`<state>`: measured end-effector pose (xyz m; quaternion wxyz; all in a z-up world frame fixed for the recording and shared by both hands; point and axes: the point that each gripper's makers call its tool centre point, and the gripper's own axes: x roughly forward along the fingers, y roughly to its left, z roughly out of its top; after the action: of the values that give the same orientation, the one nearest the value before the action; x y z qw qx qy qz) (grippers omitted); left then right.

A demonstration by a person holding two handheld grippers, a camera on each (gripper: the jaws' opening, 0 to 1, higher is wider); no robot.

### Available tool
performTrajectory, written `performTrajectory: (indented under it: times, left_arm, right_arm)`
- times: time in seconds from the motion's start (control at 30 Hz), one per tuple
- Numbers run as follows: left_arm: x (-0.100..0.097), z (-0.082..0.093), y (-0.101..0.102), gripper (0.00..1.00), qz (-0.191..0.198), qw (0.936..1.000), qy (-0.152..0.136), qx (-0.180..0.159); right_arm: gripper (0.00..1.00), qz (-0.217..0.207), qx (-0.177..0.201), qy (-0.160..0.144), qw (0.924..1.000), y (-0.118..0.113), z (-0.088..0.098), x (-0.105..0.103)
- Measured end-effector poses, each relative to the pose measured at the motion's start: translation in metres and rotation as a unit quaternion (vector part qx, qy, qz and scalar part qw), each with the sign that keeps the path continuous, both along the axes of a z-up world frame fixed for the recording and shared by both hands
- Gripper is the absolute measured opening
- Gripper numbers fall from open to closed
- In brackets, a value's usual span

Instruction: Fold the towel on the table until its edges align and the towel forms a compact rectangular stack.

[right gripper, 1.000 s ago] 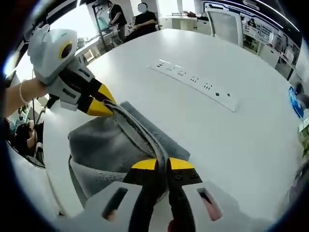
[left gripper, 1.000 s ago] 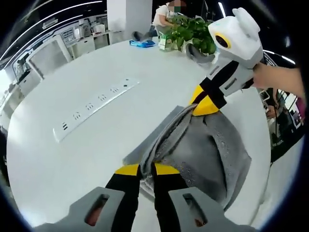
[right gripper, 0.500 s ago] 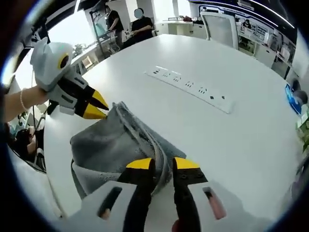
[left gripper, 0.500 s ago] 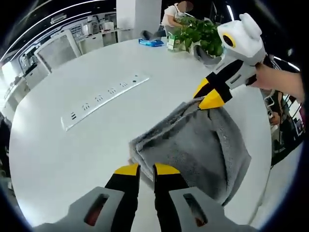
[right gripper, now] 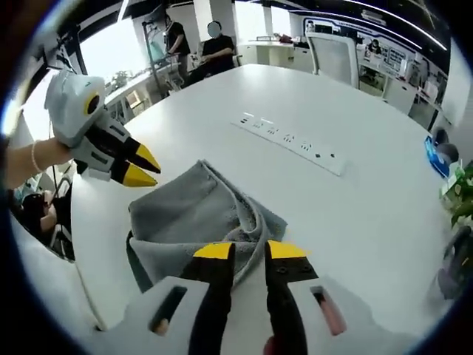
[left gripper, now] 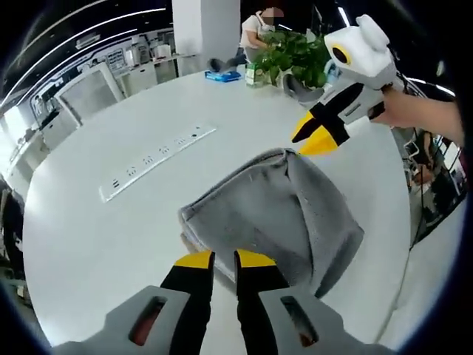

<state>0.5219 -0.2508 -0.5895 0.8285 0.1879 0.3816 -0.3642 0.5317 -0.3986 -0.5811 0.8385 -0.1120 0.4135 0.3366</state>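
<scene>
Left gripper (left gripper: 225, 259): jaws standing slightly apart, holding nothing, tips hovering just above the near edge of the towel (left gripper: 275, 214). Right gripper (right gripper: 250, 251): jaws likewise a little apart and empty, poised over the towel's (right gripper: 199, 222) near fold; in the left gripper view the same tool (left gripper: 316, 135) is hanging clear of the cloth's far corner, yellow tips parted, a hand (left gripper: 417, 115) gripping it. One grey towel is lying folded in layers on the round white table (left gripper: 96, 237), edges not quite aligned (the upper layer is sitting askew). Compared with a second ago, both grippers are no longer pinching the cloth: each has let go and drawn back, and the towel is now lying flatter. Also present: one white power strip (right gripper: 292, 138) well apart from the towel, one potted plant (left gripper: 292, 52) at the far edge, two people (right gripper: 201, 44) beyond the table.
</scene>
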Motion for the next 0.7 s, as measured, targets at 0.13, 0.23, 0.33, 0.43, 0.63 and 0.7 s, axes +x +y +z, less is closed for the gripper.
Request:
performTrajectory:
  times: [0.13,0.23,0.33,0.43,0.63,0.7]
  left_arm:
    - [-0.010,0.008,-0.007,0.11,-0.006,0.9999,-0.011,-0.010]
    - [-0.018,0.010,-0.012,0.12,-0.012,0.9998,-0.014,-0.011]
    - [-0.025,0.011,-0.017,0.12,-0.019,0.9995,-0.021,-0.016]
    - [-0.038,0.011,-0.023,0.14,-0.033,0.9990,-0.025,-0.018]
    - [-0.057,0.005,-0.033,0.17,-0.049,0.9984,-0.021,-0.016]
    - [-0.064,0.003,-0.038,0.17,-0.056,0.9981,-0.020,-0.018]
  right_arm:
    - [0.15,0.001,0.002,-0.002,1.0000,-0.002,0.003,-0.015]
    - [0.15,0.000,0.005,-0.004,1.0000,-0.003,0.003,-0.025]
    - [0.15,0.001,0.007,-0.003,1.0000,-0.003,0.003,-0.034]
    - [0.15,0.001,0.011,0.002,0.9999,-0.003,-0.001,-0.046]
    - [0.16,0.000,0.015,0.013,0.9998,-0.001,-0.009,-0.065]
    - [0.16,-0.001,0.017,0.016,0.9997,-0.001,-0.012,-0.071]
